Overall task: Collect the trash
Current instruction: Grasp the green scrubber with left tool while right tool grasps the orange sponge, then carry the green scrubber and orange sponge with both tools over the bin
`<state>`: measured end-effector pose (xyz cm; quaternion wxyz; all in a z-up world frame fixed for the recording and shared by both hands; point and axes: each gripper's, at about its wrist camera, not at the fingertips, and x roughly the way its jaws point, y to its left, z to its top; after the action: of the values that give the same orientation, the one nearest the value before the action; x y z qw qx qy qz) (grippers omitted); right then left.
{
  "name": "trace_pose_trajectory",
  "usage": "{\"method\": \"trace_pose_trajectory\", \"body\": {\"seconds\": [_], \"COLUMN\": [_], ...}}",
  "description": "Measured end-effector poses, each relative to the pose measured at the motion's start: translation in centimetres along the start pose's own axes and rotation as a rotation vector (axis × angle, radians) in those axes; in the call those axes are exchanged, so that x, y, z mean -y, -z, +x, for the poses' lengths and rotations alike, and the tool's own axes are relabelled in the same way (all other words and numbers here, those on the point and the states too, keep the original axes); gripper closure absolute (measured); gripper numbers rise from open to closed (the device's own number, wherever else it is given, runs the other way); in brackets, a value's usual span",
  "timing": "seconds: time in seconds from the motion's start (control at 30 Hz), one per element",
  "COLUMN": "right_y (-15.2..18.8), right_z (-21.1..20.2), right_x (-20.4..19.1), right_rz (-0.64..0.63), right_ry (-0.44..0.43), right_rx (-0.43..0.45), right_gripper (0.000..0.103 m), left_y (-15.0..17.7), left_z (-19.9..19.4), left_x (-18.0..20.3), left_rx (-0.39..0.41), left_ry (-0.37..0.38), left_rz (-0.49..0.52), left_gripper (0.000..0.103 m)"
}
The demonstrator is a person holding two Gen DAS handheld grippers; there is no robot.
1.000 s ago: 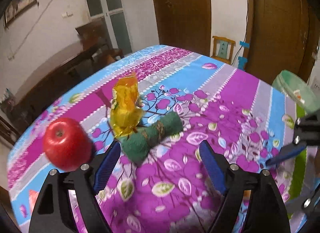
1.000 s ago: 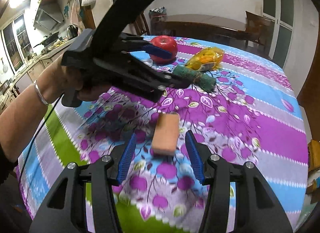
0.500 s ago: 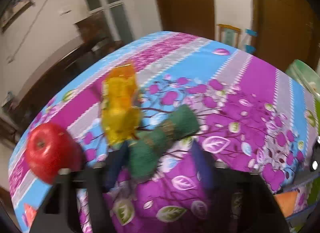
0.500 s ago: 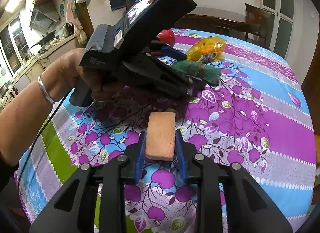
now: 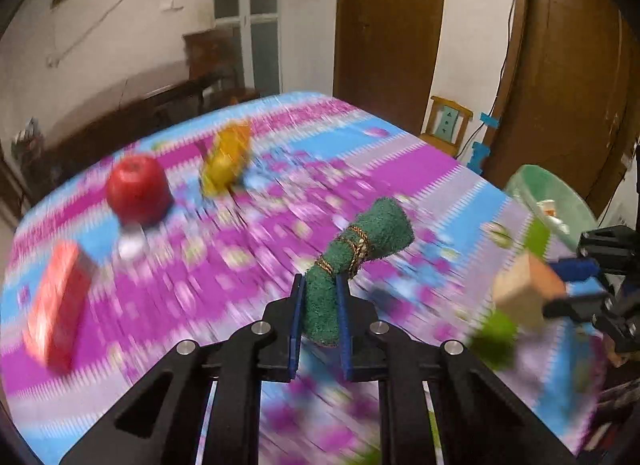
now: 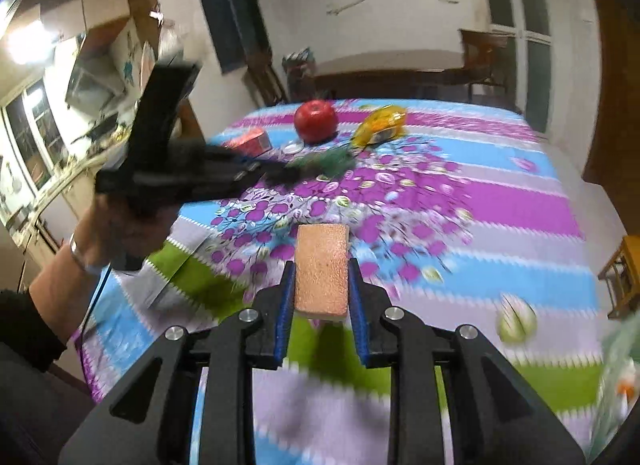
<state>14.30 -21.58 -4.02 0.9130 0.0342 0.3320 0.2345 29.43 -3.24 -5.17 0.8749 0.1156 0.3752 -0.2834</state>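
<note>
My left gripper [image 5: 319, 297] is shut on a green rolled scrubber [image 5: 360, 253] tied with cord and holds it above the tablecloth. My right gripper [image 6: 321, 277] is shut on an orange sponge block [image 6: 322, 269], also lifted off the table. The sponge [image 5: 524, 289] and right gripper show at the right in the left wrist view. A green trash bin [image 5: 556, 201] with some trash in it stands past the table's right edge. A yellow wrapper [image 5: 226, 159] lies at the far side of the table.
A red apple [image 5: 138, 189] and a red box [image 5: 56, 301] are on the floral tablecloth [image 5: 240, 265] at the left. A small wooden chair [image 5: 448, 129] and brown doors stand behind the table. The left hand and gripper [image 6: 192, 169] cross the right wrist view.
My left gripper closed on the green scrubber and lifted it. My right gripper lifted the orange sponge off the table. Both views have swung toward the bin side.
</note>
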Motion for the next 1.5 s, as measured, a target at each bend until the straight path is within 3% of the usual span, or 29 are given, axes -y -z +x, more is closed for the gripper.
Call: {"method": "trace_pose_trajectory", "body": {"seconds": [0.23,0.4,0.67,0.87,1.2,1.5], "right_y": [3.9,5.8,6.4,5.6,6.1,7.3], "right_z": [-6.1,-10.2,-17.5,-21.1,-22.4,-21.3], "right_x": [2.0,4.6,10.4,15.5,20.9,23.1], "right_rz": [0.063,0.107,0.135,0.186,0.235,0.274], "right_ry": [0.129,0.245,0.455,0.555,0.627,0.612], "right_rx": [0.046,0.078,0.133,0.119,0.049,0.01], "right_gripper": [0.079,0.079,0.079,0.079,0.079,0.079], "left_y": [3.2,3.0,-2.0,-7.3,-12.0,-12.3], "left_z": [-3.2,-3.7,-2.2,0.5,5.4,9.4], "left_x": [9.5,16.6,27.7,35.0,41.2,42.7], "left_rx": [0.011,0.037,0.094,0.12,0.097,0.048], "left_ry": [-0.044,0.005,0.012,0.042,0.047,0.035], "left_rz": [-0.02,-0.014,0.097,0.156,0.201,0.228], "left_gripper": [0.086,0.086,0.087,0.087,0.087,0.087]}}
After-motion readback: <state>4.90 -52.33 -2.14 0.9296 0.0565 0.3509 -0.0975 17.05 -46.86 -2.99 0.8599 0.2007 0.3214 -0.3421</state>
